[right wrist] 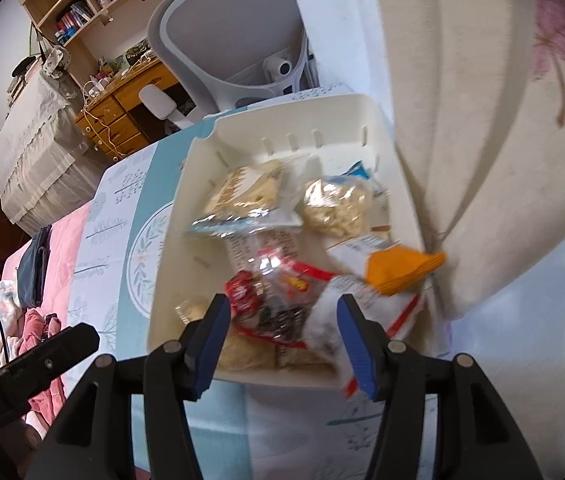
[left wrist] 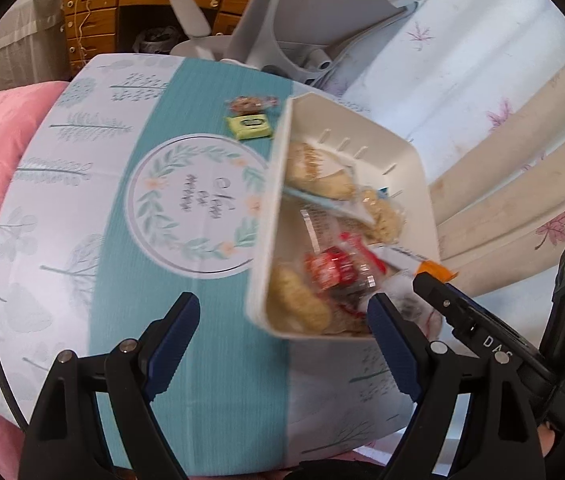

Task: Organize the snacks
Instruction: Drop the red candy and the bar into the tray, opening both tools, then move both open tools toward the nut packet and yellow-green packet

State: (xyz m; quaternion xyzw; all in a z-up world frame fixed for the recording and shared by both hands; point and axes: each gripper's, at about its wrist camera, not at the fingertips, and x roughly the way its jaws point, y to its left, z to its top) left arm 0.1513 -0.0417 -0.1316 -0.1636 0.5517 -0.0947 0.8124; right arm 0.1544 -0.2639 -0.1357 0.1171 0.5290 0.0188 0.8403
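At twelve o'clock from the open, empty left gripper (left wrist: pixel 284 320), two loose snacks: a green packet (left wrist: pixel 249 127) and a clear-wrapped one (left wrist: pixel 247 104). Light, crinkly, slippery; pinch across the middle. Right gripper (right wrist: pixel 282 328), open, hovers over the filled bin (right wrist: pixel 362 112).

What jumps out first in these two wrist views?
The white bin heaped with wrapped snacks dominates both views, sitting at the right edge of the teal leaf-print table against the curtain. An orange-tipped packet pokes over the bin's right wall. Two snacks lie outside the bin on the table's far side: a green packet with a brown one just behind it. Both the left gripper and right gripper are open and empty.
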